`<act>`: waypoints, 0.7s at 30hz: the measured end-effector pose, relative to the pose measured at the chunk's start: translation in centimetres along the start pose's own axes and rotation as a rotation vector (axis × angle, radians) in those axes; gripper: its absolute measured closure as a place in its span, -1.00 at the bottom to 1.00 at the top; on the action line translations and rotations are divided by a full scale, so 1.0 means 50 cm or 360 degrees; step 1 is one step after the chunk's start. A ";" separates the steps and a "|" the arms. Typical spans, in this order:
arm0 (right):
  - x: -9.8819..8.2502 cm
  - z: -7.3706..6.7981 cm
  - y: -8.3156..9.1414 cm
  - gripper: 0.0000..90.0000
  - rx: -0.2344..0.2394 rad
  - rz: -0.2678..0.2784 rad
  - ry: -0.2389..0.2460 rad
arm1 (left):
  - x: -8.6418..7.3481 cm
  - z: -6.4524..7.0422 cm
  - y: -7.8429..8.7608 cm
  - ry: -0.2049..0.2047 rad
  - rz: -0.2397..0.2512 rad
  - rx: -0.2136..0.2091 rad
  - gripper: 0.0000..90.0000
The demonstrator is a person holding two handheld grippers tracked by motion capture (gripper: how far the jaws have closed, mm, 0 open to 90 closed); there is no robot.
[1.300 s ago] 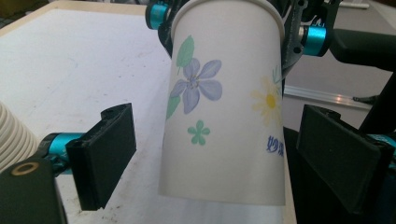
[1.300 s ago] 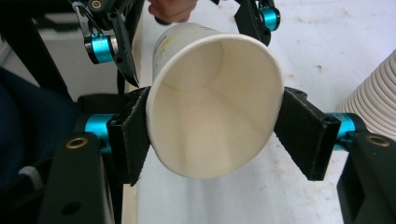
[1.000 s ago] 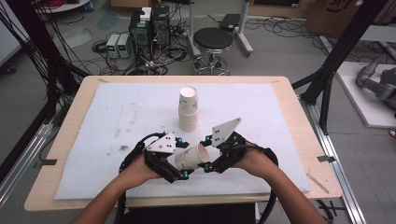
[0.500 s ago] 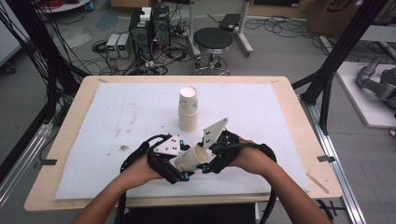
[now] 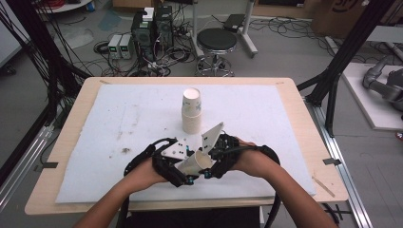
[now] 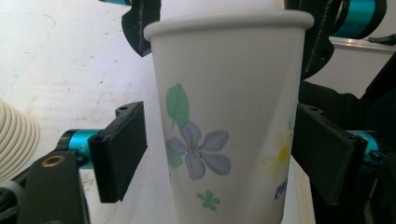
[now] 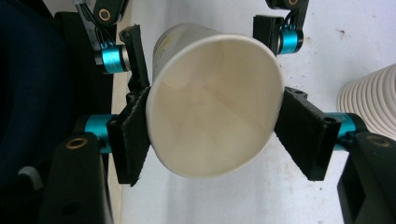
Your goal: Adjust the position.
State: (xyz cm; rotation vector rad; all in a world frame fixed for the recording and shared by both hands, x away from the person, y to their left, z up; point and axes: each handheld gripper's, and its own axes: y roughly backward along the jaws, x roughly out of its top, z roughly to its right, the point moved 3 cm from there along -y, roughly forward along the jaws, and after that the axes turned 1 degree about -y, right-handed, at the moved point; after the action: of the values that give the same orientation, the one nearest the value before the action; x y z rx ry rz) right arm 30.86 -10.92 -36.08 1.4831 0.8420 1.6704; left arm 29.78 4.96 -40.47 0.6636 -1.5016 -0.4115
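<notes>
A white paper cup point(image 5: 195, 164) printed with flowers lies level between both grippers, just above the white mat's front. My right gripper point(image 7: 212, 135) is shut on the cup point(image 7: 210, 102) at its open rim, one pad on each side. My left gripper point(image 6: 219, 154) stands around the cup's point(image 6: 224, 116) body. Its jaws have just been closing, and a gap shows between the left pad point(image 6: 119, 149) and the cup wall. In the high view the left gripper point(image 5: 178, 168) and right gripper point(image 5: 214, 161) face each other.
A stack of paper cups point(image 5: 191, 111) stands upright on the white mat point(image 5: 119, 118) just behind the grippers, and appears as a ribbed stack point(image 6: 16, 140) and a ribbed stack point(image 7: 371, 98) in the gripper views. The wooden table edge point(image 5: 304, 123) borders the mat.
The two grippers have drawn slightly closer together around the cup. The cup and the stack have stayed about where they were.
</notes>
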 end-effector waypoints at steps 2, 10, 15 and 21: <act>0.001 -0.001 -0.003 -0.30 0.0005 -0.0013 0.0013 | 0.000 0.002 -0.003 0.0010 -0.0011 -0.0014 -0.46; 0.001 -0.004 -0.009 -0.30 0.0004 -0.0059 0.0024 | -0.001 0.001 -0.007 0.0017 -0.0029 -0.0058 -0.26; 0.001 -0.006 -0.011 -0.30 0.0004 -0.0053 0.0022 | -0.003 0.002 -0.007 0.0034 -0.0015 -0.0078 -0.23; -0.004 -0.003 -0.011 -0.33 0.0033 0.0036 -0.0022 | -0.010 0.001 -0.005 0.0057 0.0027 -0.0077 -0.21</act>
State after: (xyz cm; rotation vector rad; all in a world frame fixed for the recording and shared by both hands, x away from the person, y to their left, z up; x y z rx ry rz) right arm 30.75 -10.79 -36.67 1.5216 0.8401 1.6710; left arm 29.73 5.07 -40.99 0.6169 -1.4580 -0.4200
